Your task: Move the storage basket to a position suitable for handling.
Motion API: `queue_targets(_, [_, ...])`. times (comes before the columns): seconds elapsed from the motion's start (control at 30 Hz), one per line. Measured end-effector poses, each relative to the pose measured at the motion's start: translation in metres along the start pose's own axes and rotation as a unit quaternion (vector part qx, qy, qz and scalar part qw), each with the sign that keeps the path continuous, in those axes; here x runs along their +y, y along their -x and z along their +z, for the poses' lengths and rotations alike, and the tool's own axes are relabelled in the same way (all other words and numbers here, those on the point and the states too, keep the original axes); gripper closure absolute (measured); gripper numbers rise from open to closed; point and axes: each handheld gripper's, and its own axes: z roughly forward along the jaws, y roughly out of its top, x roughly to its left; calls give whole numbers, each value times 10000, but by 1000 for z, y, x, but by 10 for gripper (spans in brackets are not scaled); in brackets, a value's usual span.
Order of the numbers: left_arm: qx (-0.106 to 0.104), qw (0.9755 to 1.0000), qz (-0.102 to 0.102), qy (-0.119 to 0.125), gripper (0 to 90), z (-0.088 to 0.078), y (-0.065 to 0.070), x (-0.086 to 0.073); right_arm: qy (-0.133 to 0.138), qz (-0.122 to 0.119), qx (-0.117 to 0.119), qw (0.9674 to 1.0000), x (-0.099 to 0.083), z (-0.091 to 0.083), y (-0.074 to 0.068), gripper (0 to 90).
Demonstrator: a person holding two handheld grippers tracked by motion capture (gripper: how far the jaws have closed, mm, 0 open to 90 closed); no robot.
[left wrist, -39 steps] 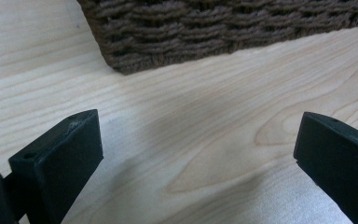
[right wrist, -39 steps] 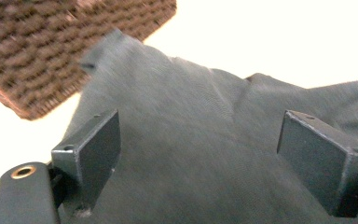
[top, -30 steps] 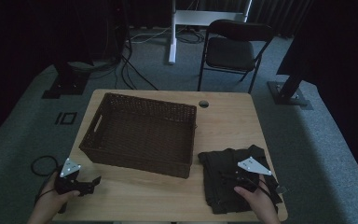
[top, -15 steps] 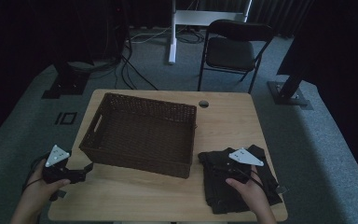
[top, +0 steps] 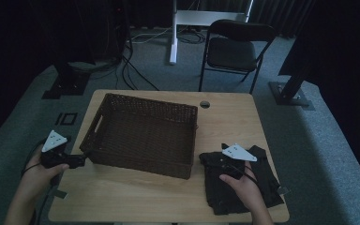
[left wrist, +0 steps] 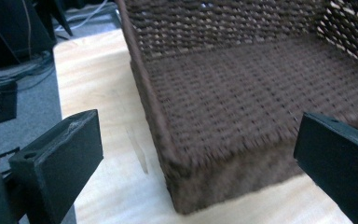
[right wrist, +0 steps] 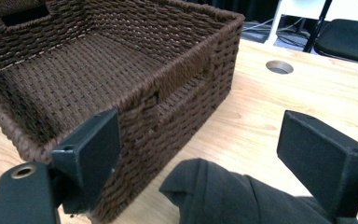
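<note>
- Our basket [top: 143, 136] is empty; the cloth [top: 241, 183] lies on the table [top: 122, 197], beside it.
- Our right gripper [right wrist: 214, 154] hovers over it, jaws apart.
- Left gripper [left wrist: 196, 154], jaws apart, faces the basket corner.
- Nothing packed yet, we judge.

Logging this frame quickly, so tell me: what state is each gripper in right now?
Left gripper: open, holding nothing, jaws either side of the basket corner.
Right gripper: open, holding nothing, over the dark cloth.

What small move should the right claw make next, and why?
Probably lower the right claw onto the dark cloth and close. Its jaws are open just above the cloth's near edge, and the basket beside it is empty.
</note>
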Motion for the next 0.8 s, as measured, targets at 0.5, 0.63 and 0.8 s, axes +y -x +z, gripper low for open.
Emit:
queue_targets(0.5, [80,9996,-260,36,16,33,-22,3,69,19,25,10000,11,18,-13,133])
queue_targets(0.63, [132,9993,-355,-8,16,40,-26,-1,85,91,18,9999,13,26,-16,133])
queue_targets(0.8, [208,9989,-417,40,61,48,-26,-7,119,162,-118,9997,15,40,-24,133])
